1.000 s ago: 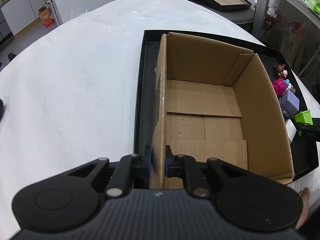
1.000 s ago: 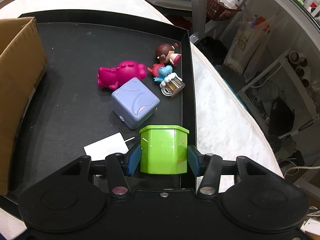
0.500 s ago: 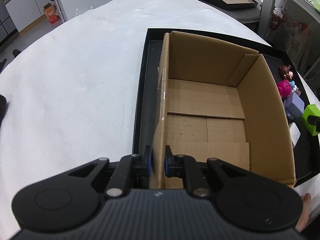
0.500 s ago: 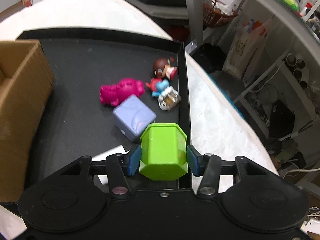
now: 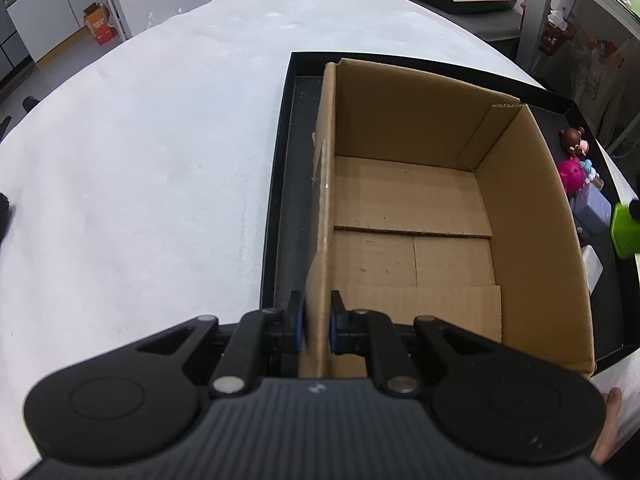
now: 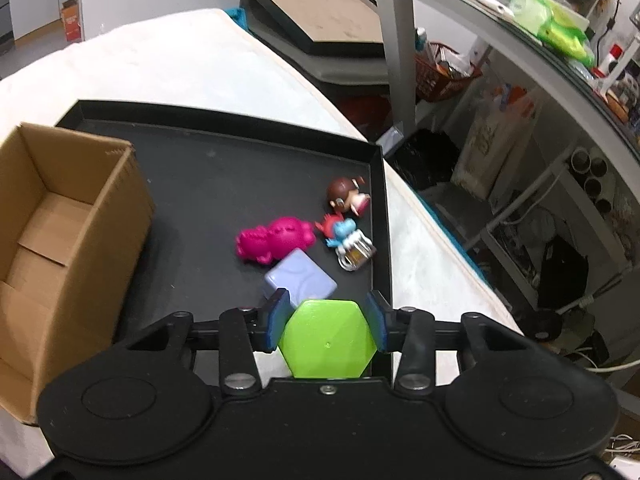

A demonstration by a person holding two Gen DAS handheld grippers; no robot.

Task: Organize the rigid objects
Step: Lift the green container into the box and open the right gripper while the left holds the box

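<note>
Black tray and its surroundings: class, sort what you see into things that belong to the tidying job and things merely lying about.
Job: cardboard box, green pot, pink toy, lilac cube, doll head, black tray.

Lying about: orange basket, shelf clutter.

Cardboard box [image 6: 72,240] on tray [image 6: 224,168], left part. Right of box, on tray floor — toys: dinosaur figure [image 6: 276,240], cube [image 6: 302,280] nearer, doll head [image 6: 346,196] farther, small figures [image 6: 348,240] by right rim. Tray on table [image 5: 140,160].
</note>
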